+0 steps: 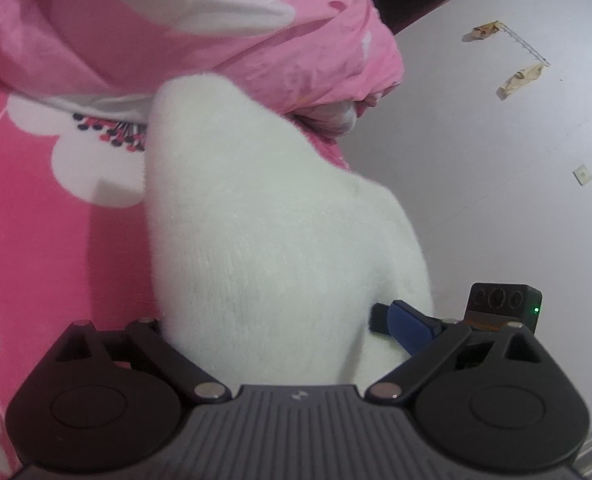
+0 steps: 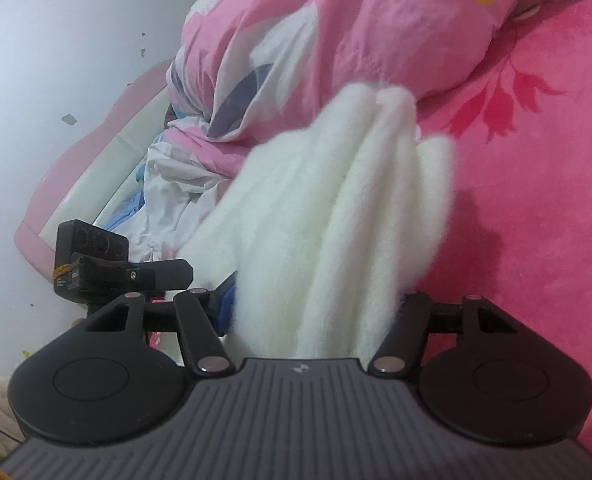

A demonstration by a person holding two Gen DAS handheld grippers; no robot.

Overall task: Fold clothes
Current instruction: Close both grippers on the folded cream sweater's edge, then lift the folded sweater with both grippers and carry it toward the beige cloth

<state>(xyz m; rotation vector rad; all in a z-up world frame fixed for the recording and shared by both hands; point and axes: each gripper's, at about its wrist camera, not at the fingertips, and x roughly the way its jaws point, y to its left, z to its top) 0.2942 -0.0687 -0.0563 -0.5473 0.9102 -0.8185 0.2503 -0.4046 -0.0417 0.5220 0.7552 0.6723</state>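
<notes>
Here, white fuzzy garment (image 1: 264, 216) between both jaws

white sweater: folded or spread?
Bunched, not spread: the white sweater hangs in thick overlapping pleats between the right gripper fingers. Neat fold: cannot tell.

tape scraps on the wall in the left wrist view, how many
3: one tan scrap at upper right, a second below and to the right of it, and a small pale square lower down. Others may lie beyond the frame.
</notes>
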